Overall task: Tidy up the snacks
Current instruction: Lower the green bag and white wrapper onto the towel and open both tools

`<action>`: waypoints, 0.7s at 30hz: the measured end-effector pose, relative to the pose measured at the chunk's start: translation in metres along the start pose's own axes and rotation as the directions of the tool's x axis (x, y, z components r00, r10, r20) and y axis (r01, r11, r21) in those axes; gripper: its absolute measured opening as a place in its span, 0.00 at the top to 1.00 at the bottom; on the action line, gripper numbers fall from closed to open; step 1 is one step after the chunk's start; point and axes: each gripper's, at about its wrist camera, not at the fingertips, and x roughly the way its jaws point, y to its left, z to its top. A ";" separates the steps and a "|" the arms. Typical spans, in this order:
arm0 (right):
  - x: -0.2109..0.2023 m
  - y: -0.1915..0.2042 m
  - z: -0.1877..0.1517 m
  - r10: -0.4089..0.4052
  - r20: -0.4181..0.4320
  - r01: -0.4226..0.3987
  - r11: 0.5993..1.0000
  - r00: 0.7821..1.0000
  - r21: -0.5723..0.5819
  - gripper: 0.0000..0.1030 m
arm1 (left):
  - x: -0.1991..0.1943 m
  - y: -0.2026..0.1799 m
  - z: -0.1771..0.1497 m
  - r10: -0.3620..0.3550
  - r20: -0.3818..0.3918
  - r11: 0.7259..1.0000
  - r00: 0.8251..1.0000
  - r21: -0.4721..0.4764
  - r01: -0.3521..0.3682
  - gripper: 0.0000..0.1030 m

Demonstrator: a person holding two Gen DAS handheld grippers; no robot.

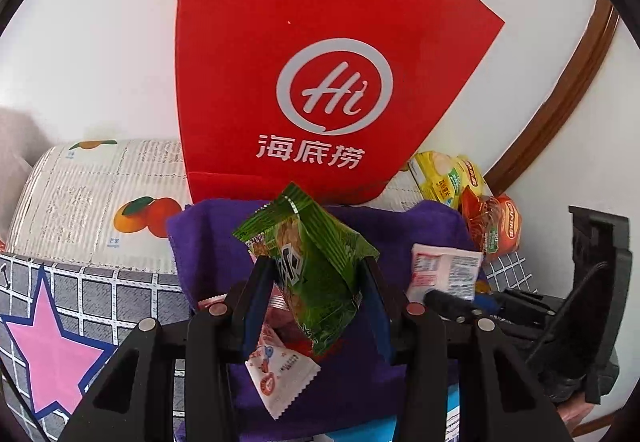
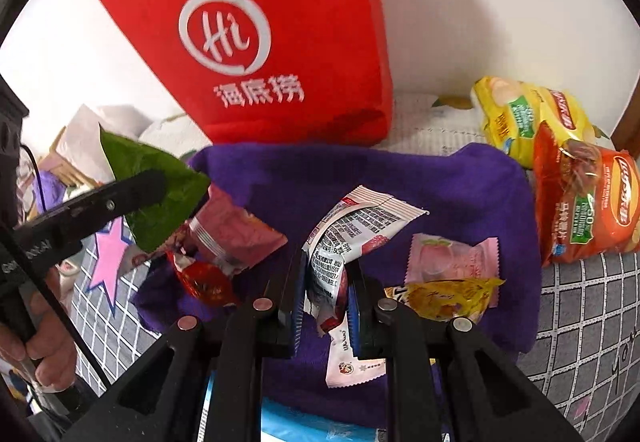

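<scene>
**A:** ok going left to right. Left wrist view: the left gripper (image 1: 316, 282) has both fingers clamped on a green snack packet (image 1: 312, 258), lifted off the purple cloth (image 1: 208, 238). A white-and-red packet (image 1: 280, 374) lies on the cloth right below it. The orange-print box (image 1: 100, 194) sits at the far left, and only this view shows it properly.

**B:** Yep, and the right wrist view catches the same green packet (image 2: 156, 194) from the side, at its left edge. That view has stuff the other hides: a dark red packet (image 2: 232, 234) and a shiny red wrapper (image 2: 204, 282) on the cloth (image 2: 460, 186).

**A:** Right gripper?

**B:** The right gripper (image 2: 326, 294) is pinched on a white packet with fine print (image 2: 344, 234), held up just above the cloth. Just right of it are a pink packet (image 2: 452, 258) and a yellow packet (image 2: 448, 298).

**A:** The red Haidilao bag (image 2: 260, 34) stands behind the cloth in both views. At the far right are 2 chip bags, a yellow chip bag (image 2: 524, 118) and an orange chip bag (image 2: 588, 202).
</scene>
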 end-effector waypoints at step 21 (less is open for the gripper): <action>0.003 -0.003 0.001 -0.031 -0.028 0.031 1.000 0.999 0.004 0.82 | 0.017 -0.005 -0.005 0.008 -0.053 1.000 0.999 0.020 -0.007 0.59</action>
